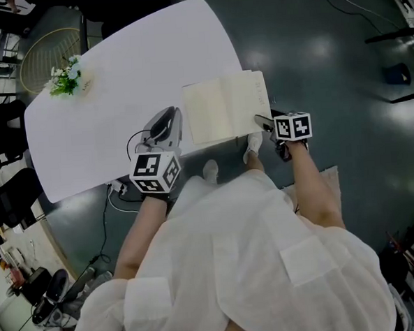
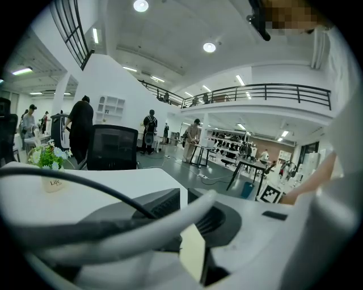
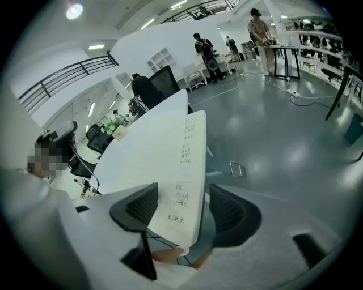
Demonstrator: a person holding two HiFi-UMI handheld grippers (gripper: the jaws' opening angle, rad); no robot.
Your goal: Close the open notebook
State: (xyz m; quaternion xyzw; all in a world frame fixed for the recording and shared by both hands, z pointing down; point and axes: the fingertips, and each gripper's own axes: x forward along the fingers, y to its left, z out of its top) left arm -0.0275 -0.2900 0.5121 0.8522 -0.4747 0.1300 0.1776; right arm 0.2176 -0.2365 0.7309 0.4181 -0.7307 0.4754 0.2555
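The open notebook point(image 1: 226, 108) lies flat with cream pages at the right front edge of the white table point(image 1: 118, 83). My right gripper point(image 1: 262, 121) sits at its lower right corner. In the right gripper view the notebook point(image 3: 164, 153) has its handwritten right page edge standing between the jaws of the right gripper point(image 3: 182, 207), which is open, the right pad clearly apart from the paper. My left gripper point(image 1: 166, 122) rests on the table just left of the notebook. In its own view the left gripper point(image 2: 184, 198) has its jaws nearly together; a cream sliver low in the slit is unidentifiable.
A small flower bunch point(image 1: 65, 79) stands at the table's far left; it shows as the flower bunch point(image 2: 48, 157) in the left gripper view too. Cables point(image 2: 85, 190) loop across the left gripper. A power strip point(image 1: 117, 188) lies on the floor under the table's front edge. A black chair point(image 2: 113, 147) stands beyond the table.
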